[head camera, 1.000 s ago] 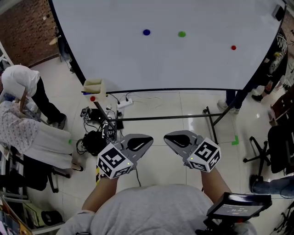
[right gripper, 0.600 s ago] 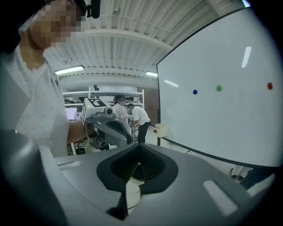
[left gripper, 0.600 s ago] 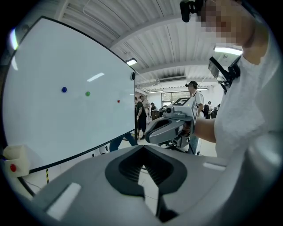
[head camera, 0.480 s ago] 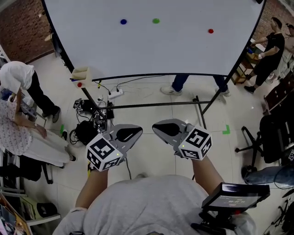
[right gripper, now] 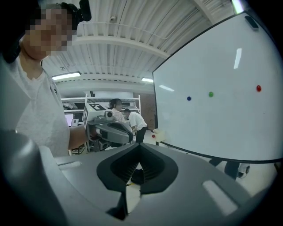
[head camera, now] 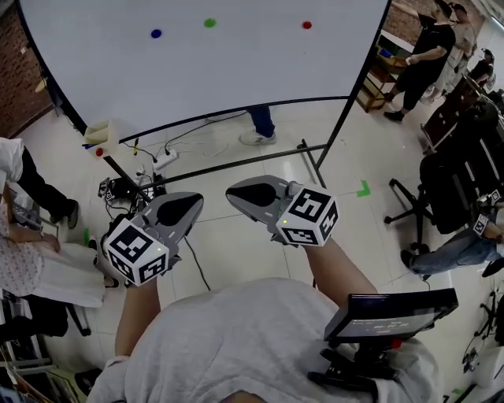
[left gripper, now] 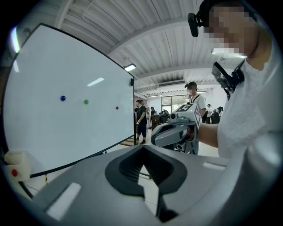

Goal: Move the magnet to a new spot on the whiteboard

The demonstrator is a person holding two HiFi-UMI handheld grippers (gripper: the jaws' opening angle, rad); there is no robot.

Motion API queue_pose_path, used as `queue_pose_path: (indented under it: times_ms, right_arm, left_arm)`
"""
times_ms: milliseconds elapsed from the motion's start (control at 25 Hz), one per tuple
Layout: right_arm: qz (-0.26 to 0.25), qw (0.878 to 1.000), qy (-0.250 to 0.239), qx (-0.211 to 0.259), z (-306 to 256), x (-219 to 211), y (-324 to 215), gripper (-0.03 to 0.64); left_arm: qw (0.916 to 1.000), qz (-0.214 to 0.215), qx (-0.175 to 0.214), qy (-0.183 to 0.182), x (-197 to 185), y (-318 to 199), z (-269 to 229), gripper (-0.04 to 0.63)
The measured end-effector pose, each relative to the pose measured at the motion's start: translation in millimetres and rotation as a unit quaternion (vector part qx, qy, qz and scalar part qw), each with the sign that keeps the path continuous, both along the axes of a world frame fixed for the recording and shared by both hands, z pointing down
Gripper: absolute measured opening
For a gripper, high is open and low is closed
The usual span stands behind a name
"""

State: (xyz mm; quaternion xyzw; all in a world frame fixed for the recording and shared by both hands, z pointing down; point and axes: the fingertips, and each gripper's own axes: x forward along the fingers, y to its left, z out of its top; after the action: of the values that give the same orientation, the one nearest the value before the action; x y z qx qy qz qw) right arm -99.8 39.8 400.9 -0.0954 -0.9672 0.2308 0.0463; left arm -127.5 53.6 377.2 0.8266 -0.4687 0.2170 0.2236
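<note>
Both claws are clenched and hold nothing: the left claw [head camera: 179, 211] and the right claw [head camera: 253, 194] hang side by side over the floor, well apart from the whiteboard [head camera: 236, 71]; each one's own view shows its jaws pressed together with only a sliver of floor between them. The task's things sit in a row high on the board: a blue magnet [head camera: 156, 34], a green magnet [head camera: 209, 23] and a red magnet [head camera: 307, 25] (which of the three is meant, I cannot tell); taking the wrong one is the first risk. A claw that arrives clenched would, I judge, only nudge a magnet sideways or knock it off; the jaws must part before contact. The magnets look small and flat, so a shallow pinch could slip; pressing hard might shove the board on its stand. On the walk in, the cables [head camera: 122, 189] on the floor by the stand's foot could catch a shoe.
</note>
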Motion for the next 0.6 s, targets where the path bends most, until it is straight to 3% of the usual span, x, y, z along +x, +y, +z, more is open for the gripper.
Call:
queue_pose_path:
  times_ms: [600]
  right_arm:
    - [0.002,1.000,-0.004,0.010,-20,-5,11,0.003]
  left_arm:
    - [1.0000,0.002,0.003,0.001,-2,11,-17,-0.018]
